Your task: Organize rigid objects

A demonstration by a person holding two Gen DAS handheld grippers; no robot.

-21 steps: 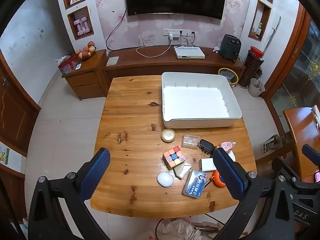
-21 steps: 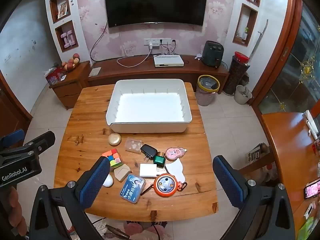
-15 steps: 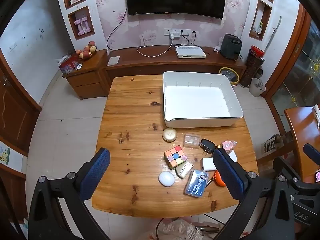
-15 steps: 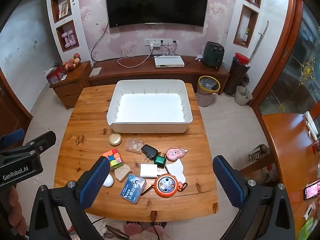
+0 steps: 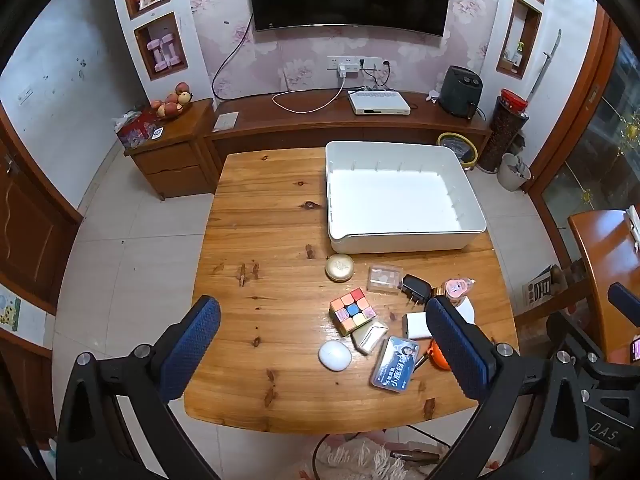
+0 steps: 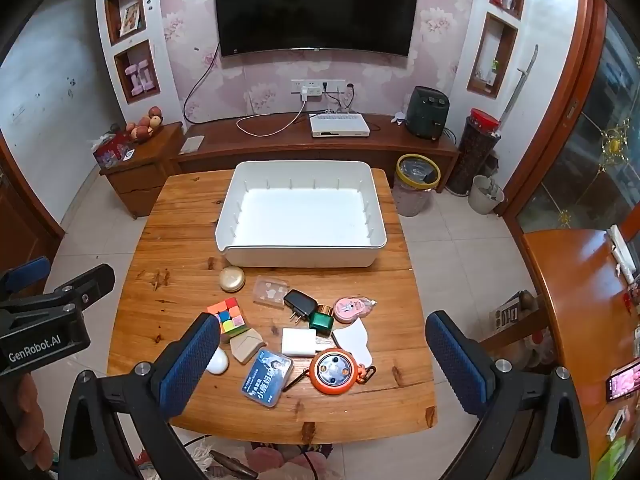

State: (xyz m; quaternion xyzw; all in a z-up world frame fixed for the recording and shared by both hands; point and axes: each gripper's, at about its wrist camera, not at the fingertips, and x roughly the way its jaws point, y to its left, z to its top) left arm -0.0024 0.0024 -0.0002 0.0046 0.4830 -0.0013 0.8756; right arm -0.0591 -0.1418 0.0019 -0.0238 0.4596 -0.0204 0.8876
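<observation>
A white bin (image 6: 302, 248) stands empty at the far half of the wooden table (image 6: 168, 312). In front of it lie several small items: a gold round case (image 6: 232, 279), a colour cube (image 6: 228, 315), a black plug (image 6: 300, 303), a white egg-shaped case (image 5: 335, 355), a blue card box (image 6: 267, 376) and an orange round tape (image 6: 334, 371). My left gripper (image 5: 320, 344) hangs open high above the table's near left part. My right gripper (image 6: 320, 354) is open too, above the cluster. Neither holds anything.
A low TV cabinet (image 6: 280, 144) runs along the back wall beyond the table. A bin with a yellow rim (image 6: 417, 184) stands on the floor to the right. Another wooden table (image 6: 580, 280) is at far right. Tiled floor surrounds the table.
Both views have shifted slightly, with the table and bin sitting a little lower in the frames. The objects on the table have not moved and both grippers stay open.
</observation>
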